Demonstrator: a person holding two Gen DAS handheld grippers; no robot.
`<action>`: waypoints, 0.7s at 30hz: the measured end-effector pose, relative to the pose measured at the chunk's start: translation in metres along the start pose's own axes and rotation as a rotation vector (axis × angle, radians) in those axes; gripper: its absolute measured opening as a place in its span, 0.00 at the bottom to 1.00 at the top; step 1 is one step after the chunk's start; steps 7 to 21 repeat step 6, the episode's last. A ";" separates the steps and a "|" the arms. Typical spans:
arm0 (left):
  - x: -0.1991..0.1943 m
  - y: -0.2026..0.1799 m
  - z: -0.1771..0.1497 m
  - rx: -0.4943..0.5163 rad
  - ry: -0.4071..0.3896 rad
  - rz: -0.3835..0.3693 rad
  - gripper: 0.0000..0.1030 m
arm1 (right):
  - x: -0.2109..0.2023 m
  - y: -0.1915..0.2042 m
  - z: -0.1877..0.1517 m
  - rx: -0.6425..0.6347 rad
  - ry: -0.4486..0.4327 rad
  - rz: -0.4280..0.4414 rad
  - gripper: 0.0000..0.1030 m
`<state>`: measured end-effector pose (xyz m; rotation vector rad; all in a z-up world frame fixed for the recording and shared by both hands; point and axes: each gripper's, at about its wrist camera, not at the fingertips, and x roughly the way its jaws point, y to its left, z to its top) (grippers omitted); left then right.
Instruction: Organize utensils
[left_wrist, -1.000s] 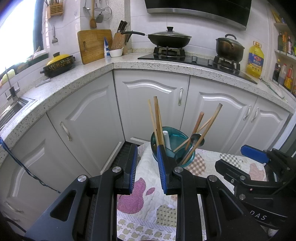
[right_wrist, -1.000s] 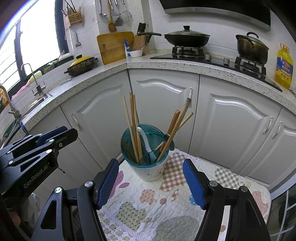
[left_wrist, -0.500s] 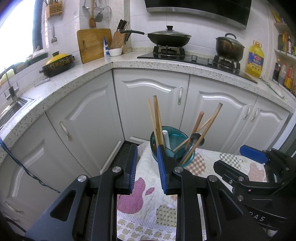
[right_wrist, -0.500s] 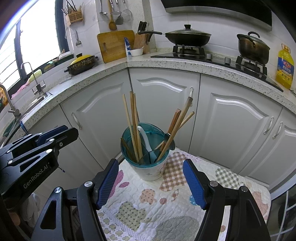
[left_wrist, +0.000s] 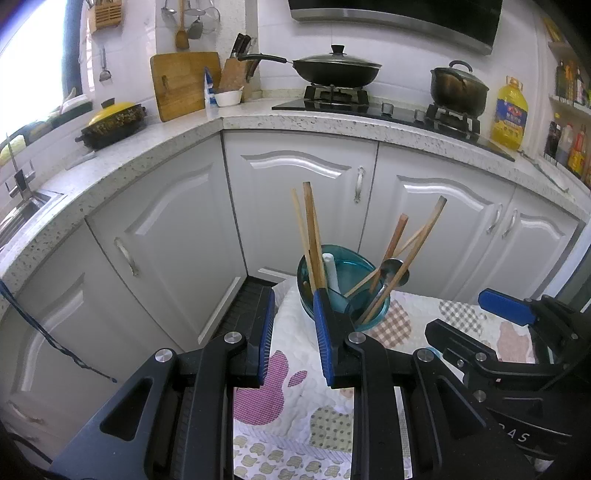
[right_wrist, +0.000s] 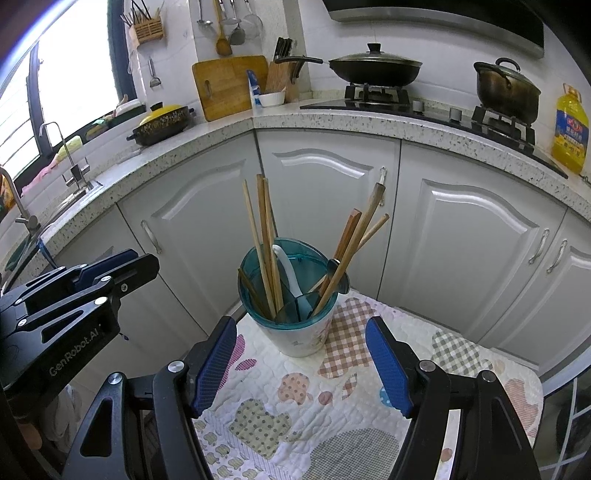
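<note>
A teal-rimmed utensil cup (right_wrist: 295, 317) stands on a patchwork cloth (right_wrist: 332, 406). It holds several wooden chopsticks (right_wrist: 264, 236), a white spoon (right_wrist: 290, 269) and a metal spoon (right_wrist: 340, 275). The cup also shows in the left wrist view (left_wrist: 347, 288). My left gripper (left_wrist: 293, 332) is open with a narrow gap and empty, just left of and in front of the cup. My right gripper (right_wrist: 299, 365) is wide open and empty, in front of the cup. Each gripper also shows in the other's view, the right (left_wrist: 506, 314) and the left (right_wrist: 107, 266).
White cabinet doors (right_wrist: 325, 206) stand close behind the cloth-covered surface. The stone counter (right_wrist: 332, 118) above carries a wok (right_wrist: 373, 66), a pot (right_wrist: 506, 88), an oil bottle (right_wrist: 570, 129), a cutting board (right_wrist: 229, 85) and a yellow-lidded pan (right_wrist: 162, 120).
</note>
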<state>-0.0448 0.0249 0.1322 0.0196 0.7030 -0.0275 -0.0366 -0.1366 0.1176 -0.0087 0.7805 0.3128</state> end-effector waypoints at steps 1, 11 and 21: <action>0.000 0.000 0.000 0.003 -0.001 -0.002 0.20 | 0.001 -0.001 0.000 0.002 0.002 0.001 0.68; 0.006 -0.002 -0.002 -0.001 0.014 -0.021 0.20 | 0.002 -0.008 -0.004 0.022 0.004 0.006 0.68; 0.006 -0.002 -0.002 -0.001 0.014 -0.021 0.20 | 0.002 -0.008 -0.004 0.022 0.004 0.006 0.68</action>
